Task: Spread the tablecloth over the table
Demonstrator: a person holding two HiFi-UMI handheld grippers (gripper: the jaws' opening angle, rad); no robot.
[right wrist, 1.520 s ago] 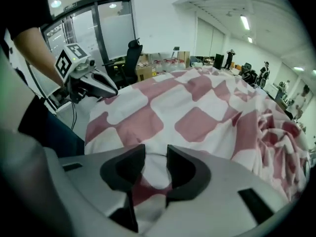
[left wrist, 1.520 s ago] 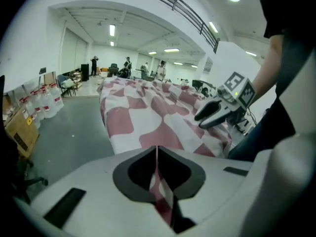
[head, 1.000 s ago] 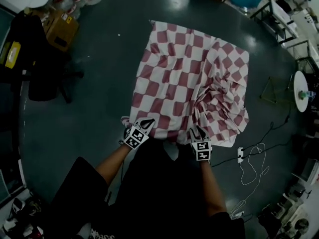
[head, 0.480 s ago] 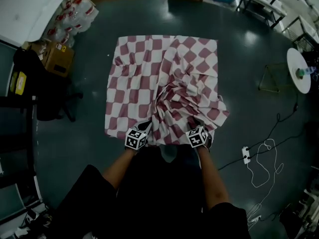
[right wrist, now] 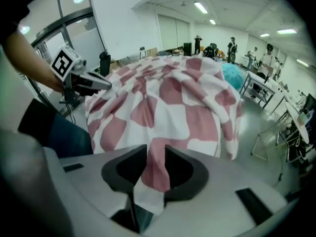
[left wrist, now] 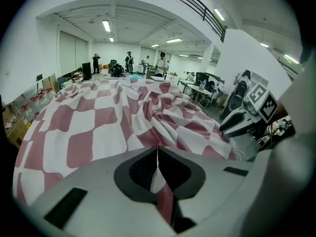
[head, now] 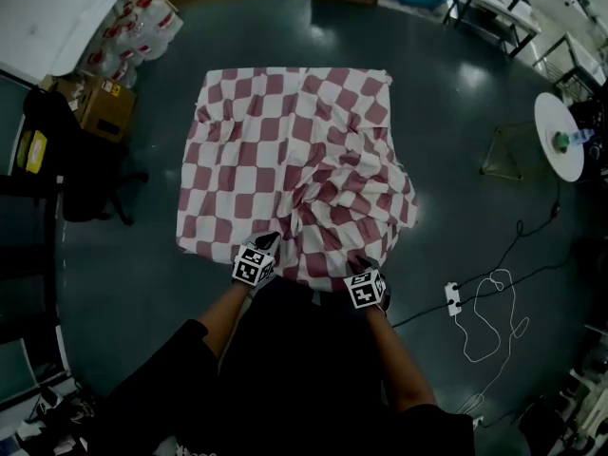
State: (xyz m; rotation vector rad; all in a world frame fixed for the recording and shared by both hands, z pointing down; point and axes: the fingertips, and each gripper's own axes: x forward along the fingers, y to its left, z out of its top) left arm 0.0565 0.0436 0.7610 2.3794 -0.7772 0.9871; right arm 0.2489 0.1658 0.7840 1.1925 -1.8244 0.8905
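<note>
Left gripper [left wrist: 158, 156] is clamped tight on the near edge of the checked tablecloth [head: 285, 160]. Right gripper [right wrist: 155, 168], whose jaws have just been closing, pinches a thicker fold of that edge.

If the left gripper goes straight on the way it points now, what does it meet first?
Most likely the tablecloth itself: the left gripper pinches its near edge, and the raised folds lie directly ahead. Depth is hard to judge.

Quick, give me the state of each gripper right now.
Left gripper: closed, jaws together on the tablecloth edge.
Right gripper: jaws have just been closing, and now grip a thicker fold of the tablecloth.
</note>
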